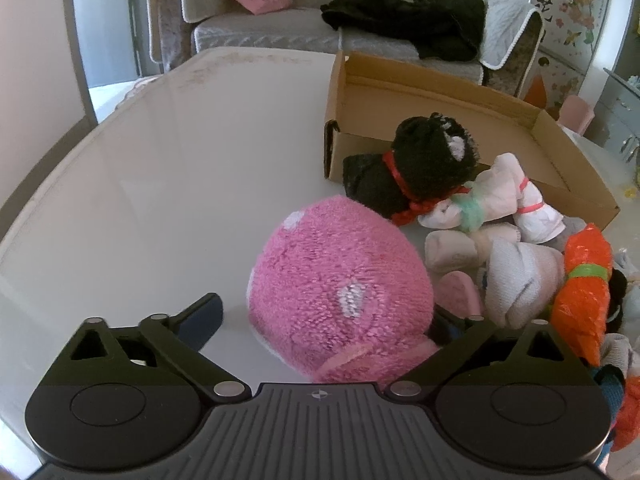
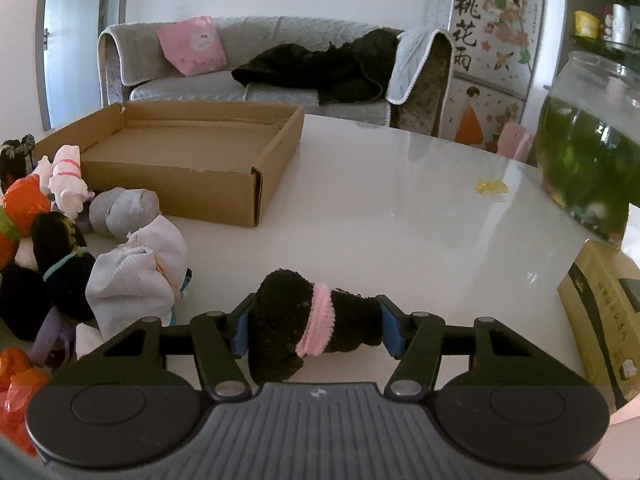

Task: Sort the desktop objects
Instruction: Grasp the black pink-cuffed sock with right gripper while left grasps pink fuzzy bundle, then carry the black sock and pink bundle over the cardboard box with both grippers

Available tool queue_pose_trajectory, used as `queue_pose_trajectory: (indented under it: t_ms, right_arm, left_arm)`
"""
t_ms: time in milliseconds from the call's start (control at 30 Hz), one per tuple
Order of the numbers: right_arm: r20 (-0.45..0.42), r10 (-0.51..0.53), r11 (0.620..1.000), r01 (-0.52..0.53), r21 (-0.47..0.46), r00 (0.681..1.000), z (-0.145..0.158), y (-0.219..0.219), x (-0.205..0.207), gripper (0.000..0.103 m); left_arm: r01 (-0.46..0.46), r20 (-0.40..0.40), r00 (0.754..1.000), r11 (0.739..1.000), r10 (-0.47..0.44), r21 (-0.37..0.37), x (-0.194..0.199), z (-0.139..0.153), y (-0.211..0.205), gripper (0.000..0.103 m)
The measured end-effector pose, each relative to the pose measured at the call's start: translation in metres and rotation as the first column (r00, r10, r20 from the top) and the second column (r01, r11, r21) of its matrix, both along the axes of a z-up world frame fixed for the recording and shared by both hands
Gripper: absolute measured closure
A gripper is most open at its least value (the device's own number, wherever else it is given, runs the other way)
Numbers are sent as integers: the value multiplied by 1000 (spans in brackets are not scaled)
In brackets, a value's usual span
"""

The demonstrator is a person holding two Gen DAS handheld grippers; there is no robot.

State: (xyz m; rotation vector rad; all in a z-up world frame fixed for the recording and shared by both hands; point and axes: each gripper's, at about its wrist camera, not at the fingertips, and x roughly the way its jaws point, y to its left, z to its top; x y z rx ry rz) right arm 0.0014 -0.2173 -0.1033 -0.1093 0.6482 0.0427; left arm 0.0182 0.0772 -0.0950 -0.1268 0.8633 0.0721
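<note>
A fluffy pink sock bundle (image 1: 336,280) lies on the white table between the wide-spread jaws of my left gripper (image 1: 328,316). The left finger (image 1: 204,316) stands clear of it; the right finger is mostly hidden behind it. Just past it lie a black bundle with a red band (image 1: 424,160), a white bundle (image 1: 492,196) and an orange one (image 1: 584,272). My right gripper (image 2: 316,328) is shut on a black sock bundle with a pink band (image 2: 280,320), with a blue pad pressing on each end. An open cardboard box (image 2: 180,176) stands behind the pile (image 2: 136,272) with nothing in it.
A glass fish bowl (image 2: 592,152) stands at the table's right, with a yellow carton (image 2: 600,320) in front of it and a small yellow wrapper (image 2: 490,188) nearby. Bare tabletop (image 1: 160,160) spreads left of the box. A grey sofa (image 1: 280,28) lies beyond the table's far edge.
</note>
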Motion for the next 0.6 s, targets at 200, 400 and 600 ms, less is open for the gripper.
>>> queue_pose_trajectory:
  t_ms: [200, 400, 600]
  right_arm:
    - [13, -4, 1000, 4, 7, 1000, 2, -4, 0, 47]
    - [10, 3, 1000, -3, 20, 1000, 4, -8, 3, 47]
    - [23, 8, 1000, -9, 22, 1000, 5, -11, 4, 47]
  left_arm:
    - [30, 14, 999, 999, -30, -14, -3, 3, -3, 18]
    - [50, 9, 999, 995, -49, -89, -3, 6, 4, 27]
    - [38, -20, 999, 992, -40, -118, -1, 11, 7, 33]
